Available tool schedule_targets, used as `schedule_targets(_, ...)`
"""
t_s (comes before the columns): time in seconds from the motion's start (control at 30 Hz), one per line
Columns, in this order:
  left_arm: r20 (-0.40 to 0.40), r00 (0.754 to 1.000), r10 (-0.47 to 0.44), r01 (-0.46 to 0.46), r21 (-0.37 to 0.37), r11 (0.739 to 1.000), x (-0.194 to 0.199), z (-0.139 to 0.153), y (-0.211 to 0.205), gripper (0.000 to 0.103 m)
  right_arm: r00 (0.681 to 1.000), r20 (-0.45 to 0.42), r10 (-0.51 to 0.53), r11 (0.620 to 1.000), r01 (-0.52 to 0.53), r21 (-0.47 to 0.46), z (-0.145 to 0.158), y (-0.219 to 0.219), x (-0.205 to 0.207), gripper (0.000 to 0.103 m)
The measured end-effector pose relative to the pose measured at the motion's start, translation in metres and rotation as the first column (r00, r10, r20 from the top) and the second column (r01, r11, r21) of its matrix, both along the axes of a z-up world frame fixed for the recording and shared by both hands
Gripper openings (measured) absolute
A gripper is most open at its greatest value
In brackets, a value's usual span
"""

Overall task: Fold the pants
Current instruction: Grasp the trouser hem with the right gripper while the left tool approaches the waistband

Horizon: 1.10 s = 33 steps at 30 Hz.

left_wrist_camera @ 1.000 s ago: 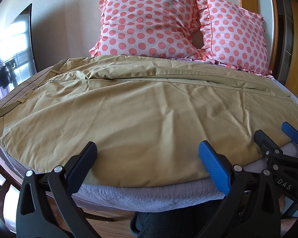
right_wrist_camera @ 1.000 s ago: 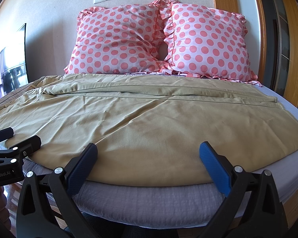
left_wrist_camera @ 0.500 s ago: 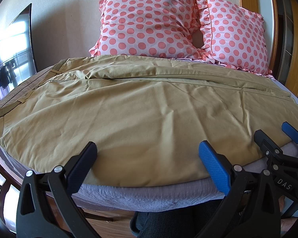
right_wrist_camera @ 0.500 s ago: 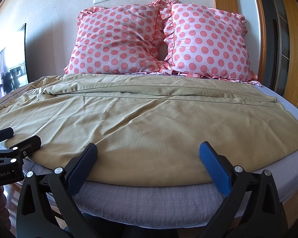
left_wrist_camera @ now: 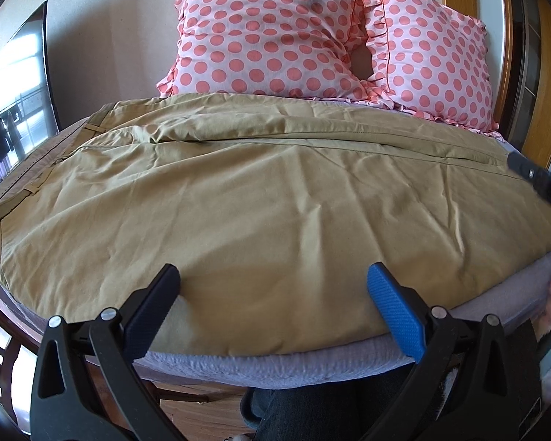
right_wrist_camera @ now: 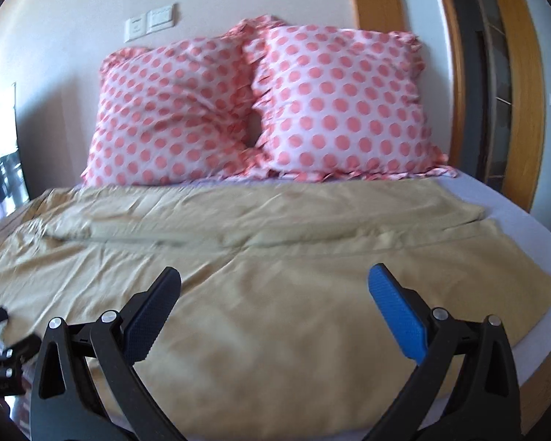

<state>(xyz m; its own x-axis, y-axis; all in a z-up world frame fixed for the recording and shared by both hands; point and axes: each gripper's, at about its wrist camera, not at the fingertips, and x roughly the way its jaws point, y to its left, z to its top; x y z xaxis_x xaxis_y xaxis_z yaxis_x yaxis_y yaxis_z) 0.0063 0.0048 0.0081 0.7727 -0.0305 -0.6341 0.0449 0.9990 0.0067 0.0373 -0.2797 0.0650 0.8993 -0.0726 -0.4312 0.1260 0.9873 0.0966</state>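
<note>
Tan pants (left_wrist_camera: 268, 198) lie spread flat across the bed, waistband at the left, legs running to the right; they also show in the right wrist view (right_wrist_camera: 275, 279). My left gripper (left_wrist_camera: 273, 290) is open and empty over the near edge of the pants. My right gripper (right_wrist_camera: 275, 294) is open and empty, raised above the pants further right. Part of the right gripper (left_wrist_camera: 532, 180) shows at the right edge of the left wrist view. The left gripper (right_wrist_camera: 0, 352) shows at the lower left of the right wrist view.
Two pink polka-dot pillows (left_wrist_camera: 275, 33) (right_wrist_camera: 341, 103) lean against the wall at the head of the bed. The grey mattress edge (left_wrist_camera: 260, 364) faces me. A wooden door frame (right_wrist_camera: 459, 92) stands at the right, a window (left_wrist_camera: 14, 103) at the left.
My right gripper has lifted and swung forward and to the right over the pants, its view blurred. My left gripper has moved slightly forward. The pants have not moved.
</note>
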Motion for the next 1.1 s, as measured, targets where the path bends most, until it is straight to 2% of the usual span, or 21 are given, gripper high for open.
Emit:
schedule_targets(0.1, 0.029, 1.000, -0.003, 0.003, -0.009, 1.000, 0.003, 0.007, 0.006, 0.101, 0.987, -0.043, -0.154, 0.987, 0.156, 0.047, 0.027, -0.059, 0.052, 0.102)
schedule_targets(0.17, 0.061, 0.998, -0.014, 0.015, -0.015, 1.000, 0.005, 0.016, 0.007, 0.101, 0.957, -0.151, -0.249, 0.961, 0.264, 0.084, 0.034, -0.098, 0.096, 0.102)
schedule_targets(0.23, 0.097, 0.995, -0.028, 0.031, -0.028, 0.999, 0.006, 0.025, 0.009, 0.101, 0.922, -0.283, -0.263, 0.927, 0.323, 0.192, 0.029, -0.140, 0.140, 0.100)
schedule_targets(0.27, 0.110, 0.993, -0.032, 0.036, -0.039, 0.999, 0.007, 0.029, 0.010, 0.101, 0.900, -0.340, -0.272, 0.904, 0.360, 0.229, 0.022, -0.160, 0.161, 0.091)
schedule_targets(0.3, 0.119, 0.992, -0.036, 0.042, -0.055, 0.998, 0.008, 0.031, 0.012, 0.101, 0.866, -0.398, -0.304, 0.878, 0.417, 0.236, 0.014, -0.177, 0.182, 0.084)
schedule_targets(0.33, 0.125, 0.991, -0.038, 0.047, -0.070, 0.996, 0.011, 0.034, 0.014, 0.101, 0.832, -0.438, -0.340, 0.853, 0.469, 0.228, 0.006, -0.189, 0.198, 0.071)
schedule_targets(0.37, 0.131, 0.991, -0.040, 0.051, -0.083, 0.995, 0.013, 0.036, 0.015, 0.101, 0.804, -0.465, -0.370, 0.833, 0.509, 0.217, -0.002, -0.200, 0.213, 0.064)
schedule_targets(0.43, 0.139, 0.989, -0.047, 0.060, -0.094, 0.994, 0.018, 0.039, 0.018, 0.101, 0.776, -0.474, -0.416, 0.815, 0.550, 0.184, -0.013, -0.215, 0.239, 0.058)
schedule_targets(0.63, 0.144, 0.987, -0.067, 0.079, -0.084, 0.993, 0.033, 0.041, 0.023, 0.101, 0.697, -0.525, -0.488, 0.741, 0.649, 0.173, -0.043, -0.242, 0.289, 0.057)
schedule_targets(0.73, 0.130, 0.989, -0.070, 0.082, -0.089, 0.993, 0.041, 0.037, 0.023, 0.101, 0.655, -0.517, -0.552, 0.731, 0.678, 0.079, -0.049, -0.242, 0.301, 0.057)
schedule_targets(0.8, 0.119, 0.990, -0.073, 0.085, -0.103, 0.991, 0.044, 0.035, 0.023, 0.101, 0.651, -0.494, -0.577, 0.739, 0.673, 0.024, -0.049, -0.242, 0.302, 0.035)
schedule_targets(0.83, 0.113, 0.991, -0.079, 0.092, -0.119, 0.989, 0.045, 0.034, 0.024, 0.101, 0.678, -0.473, -0.563, 0.754, 0.656, 0.042, -0.050, -0.243, 0.298, 0.018)
schedule_targets(0.87, 0.105, 0.991, -0.088, 0.102, -0.137, 0.985, 0.047, 0.032, 0.025, 0.101, 0.700, -0.459, -0.546, 0.763, 0.642, 0.071, -0.051, -0.245, 0.291, 0.012)
schedule_targets(0.93, 0.089, 0.990, -0.105, 0.119, -0.178, 0.977, 0.048, 0.030, 0.028, 0.101, 0.747, -0.447, -0.493, 0.767, 0.615, 0.181, -0.050, -0.253, 0.272, 0.004)
schedule_targets(0.97, 0.086, 0.990, -0.115, 0.130, -0.198, 0.972, 0.047, 0.030, 0.029, 0.101, 0.768, -0.436, -0.469, 0.762, 0.601, 0.241, -0.049, -0.256, 0.261, 0.004)
schedule_targets(1.1, 0.109, 0.986, -0.124, 0.149, -0.253, 0.956, 0.039, 0.036, 0.037, 0.101, 0.878, -0.297, -0.376, 0.769, 0.474, 0.429, -0.023, -0.251, 0.196, 0.004)
